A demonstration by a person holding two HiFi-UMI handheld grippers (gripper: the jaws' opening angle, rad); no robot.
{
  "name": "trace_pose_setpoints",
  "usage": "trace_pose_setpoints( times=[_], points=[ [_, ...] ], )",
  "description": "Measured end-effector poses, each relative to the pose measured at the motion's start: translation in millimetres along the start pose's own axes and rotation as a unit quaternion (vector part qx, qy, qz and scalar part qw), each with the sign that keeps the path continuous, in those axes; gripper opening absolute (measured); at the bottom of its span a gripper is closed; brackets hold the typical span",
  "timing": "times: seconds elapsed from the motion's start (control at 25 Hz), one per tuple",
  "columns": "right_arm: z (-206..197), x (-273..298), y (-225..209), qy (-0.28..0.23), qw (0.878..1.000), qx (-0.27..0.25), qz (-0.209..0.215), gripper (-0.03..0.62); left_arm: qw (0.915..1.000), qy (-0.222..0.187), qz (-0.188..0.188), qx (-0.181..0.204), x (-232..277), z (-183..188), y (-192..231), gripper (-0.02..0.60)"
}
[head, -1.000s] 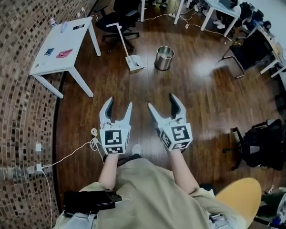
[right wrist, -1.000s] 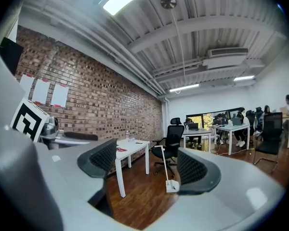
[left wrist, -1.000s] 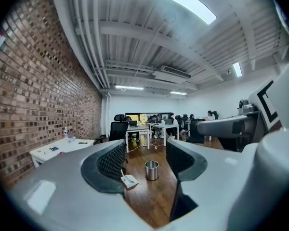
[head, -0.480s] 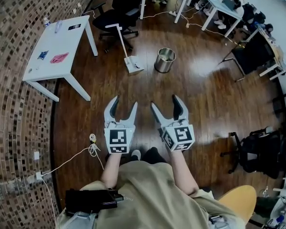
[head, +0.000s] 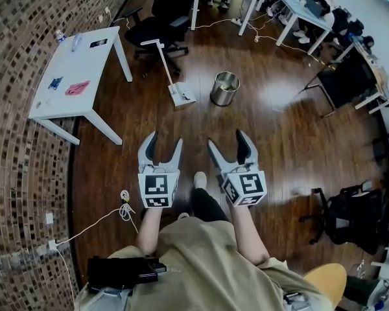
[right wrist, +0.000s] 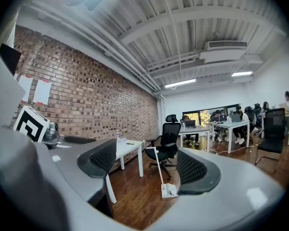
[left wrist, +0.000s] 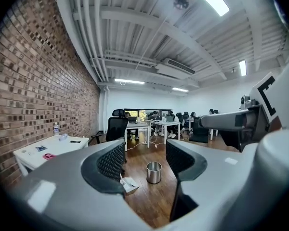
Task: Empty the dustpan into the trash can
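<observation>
A white dustpan (head: 181, 95) with a long upright handle stands on the wood floor, and a shiny metal trash can (head: 225, 88) stands just to its right. Both are well ahead of my grippers. My left gripper (head: 164, 141) and right gripper (head: 226, 140) are held side by side in front of the person, both open with nothing between the jaws. In the left gripper view the trash can (left wrist: 154, 172) and the dustpan (left wrist: 130, 184) show between the open jaws of the left gripper (left wrist: 144, 160). The right gripper view frames the dustpan (right wrist: 168, 190) between the jaws of the right gripper (right wrist: 147, 162).
A white table (head: 71, 70) with small items stands at the left by the brick wall. A black office chair (head: 165, 11) sits behind the dustpan. A white cable (head: 124, 196) lies on the floor at the left. Another black chair (head: 350, 206) stands at the right, with desks beyond.
The person has stepped forward, one foot now showing between the grippers. Both grippers have travelled with them toward the dustpan and trash can, which sit a little nearer. The jaws have not changed.
</observation>
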State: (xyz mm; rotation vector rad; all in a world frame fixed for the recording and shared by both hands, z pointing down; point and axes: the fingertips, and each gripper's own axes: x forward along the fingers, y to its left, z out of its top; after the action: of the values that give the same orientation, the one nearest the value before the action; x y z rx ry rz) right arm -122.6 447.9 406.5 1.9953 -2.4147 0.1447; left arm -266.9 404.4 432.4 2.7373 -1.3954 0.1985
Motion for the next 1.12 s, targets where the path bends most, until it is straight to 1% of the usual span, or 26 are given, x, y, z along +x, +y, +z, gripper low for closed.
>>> trace_pose_setpoints(
  times=[0.2,0.4,0.52,0.64,0.8,0.92,1.12],
  points=[
    [11,39,-32,-0.012,1.0,0.007,0.011,0.379,0.9999,0.0,0.012,0.006,45,15,8,0.249],
    [26,80,-79,-0.02,1.0,0.01,0.018,0.379,0.9998,0.003,0.018,0.01,100,31,7,0.249],
    [36,106,-106,-0.031,0.999,0.019,0.018,0.379,0.9998,0.003,0.012,0.014,138,42,5,0.249],
    [44,130,-134,-0.043,0.999,0.023,0.015,0.379,0.9996,0.006,0.003,0.026,176,51,1,0.249],
    [47,147,-180,-0.048,0.998,0.029,0.016,0.379,0.9994,0.004,0.001,0.035,220,62,-19,0.249],
    [43,156,-210,-0.047,0.998,0.037,0.009,0.379,0.9991,0.009,-0.002,0.041,246,60,-29,0.249],
    [28,182,-230,-0.032,0.998,0.05,0.009,0.379,0.9987,0.036,0.004,0.036,271,43,-16,0.249]
  ],
)
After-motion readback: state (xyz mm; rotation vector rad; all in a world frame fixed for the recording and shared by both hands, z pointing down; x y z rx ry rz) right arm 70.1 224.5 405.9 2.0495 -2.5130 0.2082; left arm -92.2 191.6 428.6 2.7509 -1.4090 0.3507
